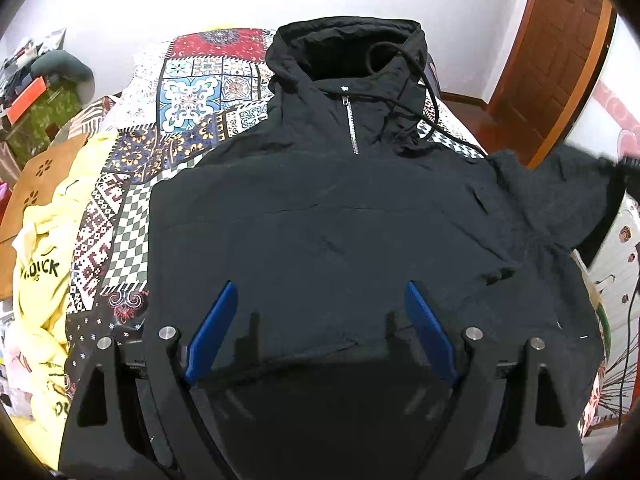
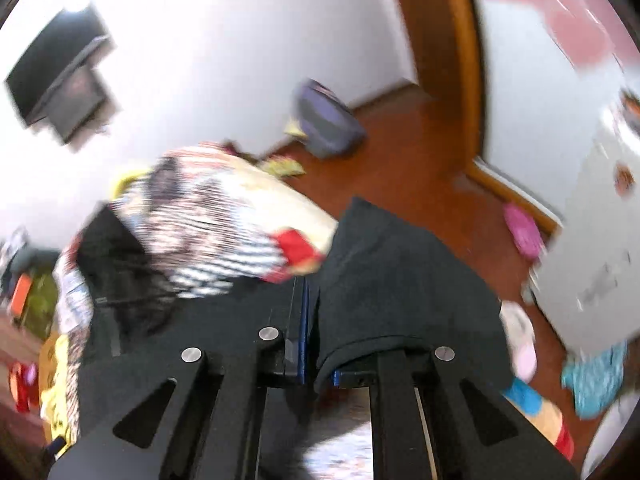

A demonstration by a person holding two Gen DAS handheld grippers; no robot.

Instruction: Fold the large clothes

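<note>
- The bed (image 1: pixel 188 92) carries the black hoodie (image 1: pixel 320 208) laid flat, front up, straight ahead of the left tongs (image 1: pixel 320 332); its long axis runs away from them, hem nearest, hood (image 1: pixel 352 44) farthest
- The right sleeve (image 1: pixel 560 196) is lifted off to the right of the left tongs, so the right hand is the nearer one for folding it inward across the body
- The right tongs (image 2: pixel 310 304) are clamped on that sleeve's dark cloth (image 2: pixel 400 280)
- The left tongs stand wide apart, holding nothing
</note>
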